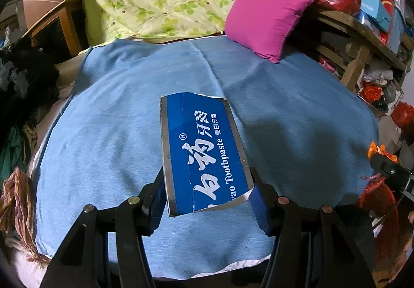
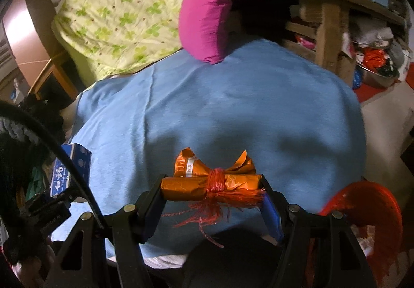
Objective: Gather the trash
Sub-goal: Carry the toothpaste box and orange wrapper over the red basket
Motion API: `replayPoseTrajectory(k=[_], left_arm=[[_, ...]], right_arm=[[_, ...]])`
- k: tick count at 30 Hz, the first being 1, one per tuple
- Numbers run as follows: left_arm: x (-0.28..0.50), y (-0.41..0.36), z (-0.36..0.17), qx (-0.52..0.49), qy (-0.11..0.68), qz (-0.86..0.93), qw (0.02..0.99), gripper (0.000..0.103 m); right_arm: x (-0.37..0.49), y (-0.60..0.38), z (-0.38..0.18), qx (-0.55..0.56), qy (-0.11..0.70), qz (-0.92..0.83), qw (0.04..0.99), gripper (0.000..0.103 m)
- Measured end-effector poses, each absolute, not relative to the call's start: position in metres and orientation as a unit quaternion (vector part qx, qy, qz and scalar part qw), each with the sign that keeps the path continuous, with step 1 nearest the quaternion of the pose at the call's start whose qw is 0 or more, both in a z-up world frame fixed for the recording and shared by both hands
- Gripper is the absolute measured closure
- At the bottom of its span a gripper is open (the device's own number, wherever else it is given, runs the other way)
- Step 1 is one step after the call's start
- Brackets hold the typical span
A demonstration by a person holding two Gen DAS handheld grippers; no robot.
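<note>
Both our grippers held trash above the blue cloth (image 1: 116, 112).
Our left gripper (image 1: 208, 193) clamped a toothpaste box (image 1: 204, 150) half open; our right gripper (image 2: 212, 188) clamped an orange wrapper roll (image 2: 209, 183) lengthwise.

- Left wrist: looking steeply down along fingers, close over blue cloth (image 1: 116, 112).
- Right wrist: same downward tilt, from further right, equally close.
- Shared: cloth, pink pillow (image 1: 269, 16), green quilt (image 2: 121, 11).
</note>
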State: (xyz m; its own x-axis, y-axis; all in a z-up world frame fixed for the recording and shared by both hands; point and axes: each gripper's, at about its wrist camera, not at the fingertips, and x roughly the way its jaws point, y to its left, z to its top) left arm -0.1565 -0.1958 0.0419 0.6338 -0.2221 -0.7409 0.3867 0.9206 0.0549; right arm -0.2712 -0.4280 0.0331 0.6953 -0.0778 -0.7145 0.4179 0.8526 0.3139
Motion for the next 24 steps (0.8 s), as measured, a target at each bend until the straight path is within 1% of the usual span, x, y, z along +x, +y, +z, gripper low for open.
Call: replayPoseTrajectory(k=[6, 17, 24], left_arm=[[-0.165, -0.209, 0.044, 0.113, 0.388, -0.188, 0.895, 0.043], [-0.191, -0.252, 0.052, 0.127, 0.378, -0.246, 0.883, 0.043], [-0.213, -0.288, 0.057, 0.142, 0.371, -0.290, 0.871, 0.043]], right_arm=[[-0.305, -0.452, 0.032, 0.246, 0.356, -0.174, 0.885, 0.034], [-0.407, -0.522, 0.024, 0.266, 0.344, -0.281, 0.855, 0.034], [-0.461, -0.559, -0.003, 0.288, 0.360, -0.336, 0.822, 0.034]])
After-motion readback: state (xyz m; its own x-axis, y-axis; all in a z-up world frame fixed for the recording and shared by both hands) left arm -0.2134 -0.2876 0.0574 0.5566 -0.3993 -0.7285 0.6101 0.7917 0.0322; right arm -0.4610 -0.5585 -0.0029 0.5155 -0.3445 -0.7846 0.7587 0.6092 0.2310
